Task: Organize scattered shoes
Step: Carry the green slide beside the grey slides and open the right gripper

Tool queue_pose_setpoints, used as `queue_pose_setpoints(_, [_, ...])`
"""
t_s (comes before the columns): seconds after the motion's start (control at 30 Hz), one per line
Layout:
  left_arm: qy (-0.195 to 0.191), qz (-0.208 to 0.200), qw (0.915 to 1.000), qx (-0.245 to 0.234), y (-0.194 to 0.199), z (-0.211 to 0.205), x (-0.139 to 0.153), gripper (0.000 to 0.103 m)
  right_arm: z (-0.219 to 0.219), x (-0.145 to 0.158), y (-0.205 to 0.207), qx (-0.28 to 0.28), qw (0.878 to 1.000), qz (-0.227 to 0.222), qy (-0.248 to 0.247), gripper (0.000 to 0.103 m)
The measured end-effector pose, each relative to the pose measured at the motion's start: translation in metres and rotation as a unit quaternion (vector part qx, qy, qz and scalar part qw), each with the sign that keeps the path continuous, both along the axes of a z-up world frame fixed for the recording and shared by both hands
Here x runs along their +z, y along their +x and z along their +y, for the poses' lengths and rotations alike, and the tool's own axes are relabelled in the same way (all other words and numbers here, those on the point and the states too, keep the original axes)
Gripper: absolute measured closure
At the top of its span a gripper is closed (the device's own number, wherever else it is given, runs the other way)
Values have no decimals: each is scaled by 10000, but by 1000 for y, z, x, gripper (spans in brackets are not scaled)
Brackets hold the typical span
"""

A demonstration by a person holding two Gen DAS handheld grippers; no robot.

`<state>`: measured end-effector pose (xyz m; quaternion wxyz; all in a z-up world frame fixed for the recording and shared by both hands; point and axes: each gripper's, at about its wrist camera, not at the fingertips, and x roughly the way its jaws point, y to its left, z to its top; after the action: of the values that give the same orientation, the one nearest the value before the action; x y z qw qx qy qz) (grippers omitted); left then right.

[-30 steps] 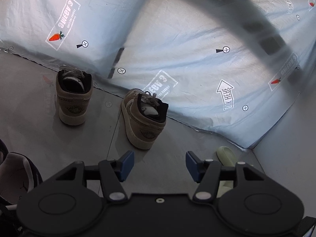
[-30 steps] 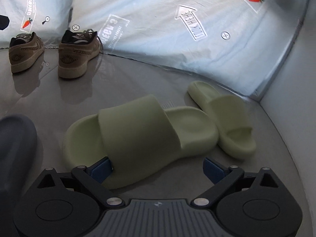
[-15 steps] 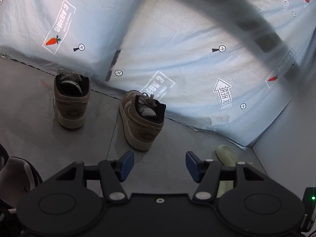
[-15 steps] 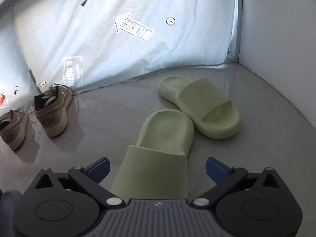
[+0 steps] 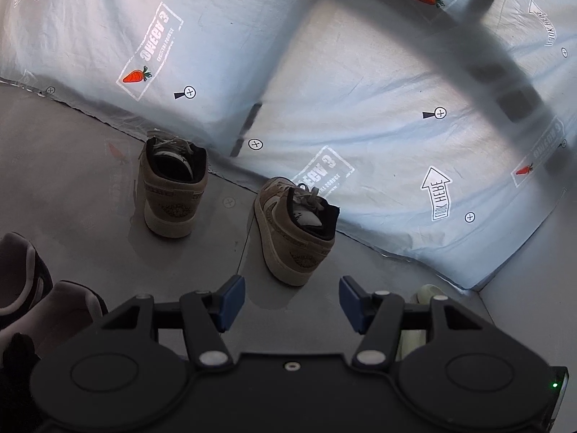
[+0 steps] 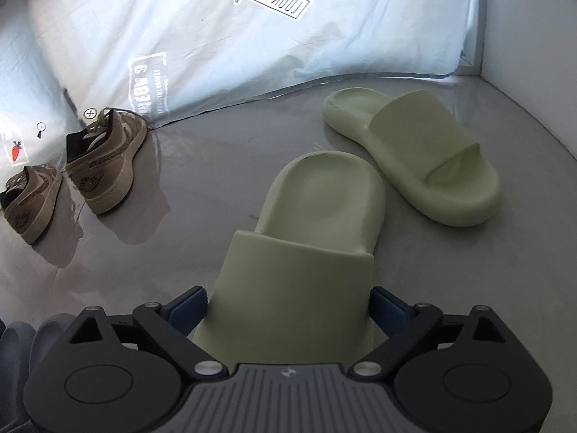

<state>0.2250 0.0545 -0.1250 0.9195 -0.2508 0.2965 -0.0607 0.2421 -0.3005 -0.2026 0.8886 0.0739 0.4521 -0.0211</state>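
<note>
Left wrist view
Left claw (image 5: pixel 291 303): spread partway, nothing between its blue pads.
Tan sneakers: two of them stand on the grey floor (image 5: pixel 72 187), heels toward the camera.
Left sneaker (image 5: pixel 173 187): stands near the blue sheet (image 5: pixel 360 83), apart from the other one.
Right sneaker (image 5: pixel 295 227): just ahead of the claw, turned a little.
Dark shoes (image 5: pixel 32 288): at the left edge, partly cut off.

Right wrist view
Right claw (image 6: pixel 288 310): its jaws are closing, with the near slide's strap between them; pads sit at the strap's sides.
Near green slide (image 6: pixel 306 252): lies on the floor, heel end pointing away.
Far green slide (image 6: pixel 414 155): just beside it, near the white wall (image 6: pixel 533 36).
Tan sneakers (image 6: pixel 104 162): far left, by the sheet.
</note>
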Motion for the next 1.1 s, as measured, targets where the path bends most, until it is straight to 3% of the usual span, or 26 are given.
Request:
queue_pose_setpoints(0.23, [-4,13,10000,7,0,1,0,44,29,1,-7,1067,9942,111,76,8])
queue_pose_setpoints(0.43, [0,12,10000,-50,-1,0,0,44,40,8,-45,1955,9801,323,112,8])
queue_pose_setpoints(0.9, [-76,79,9991,-405,-21,-9,-3,44,59,20,-105,2878,9533,918,39,8])
queue_pose_setpoints(1.1, [-79,80,9989,-448,-24,-11,-2,44,56,20,-109,2744,9568,948,140,6])
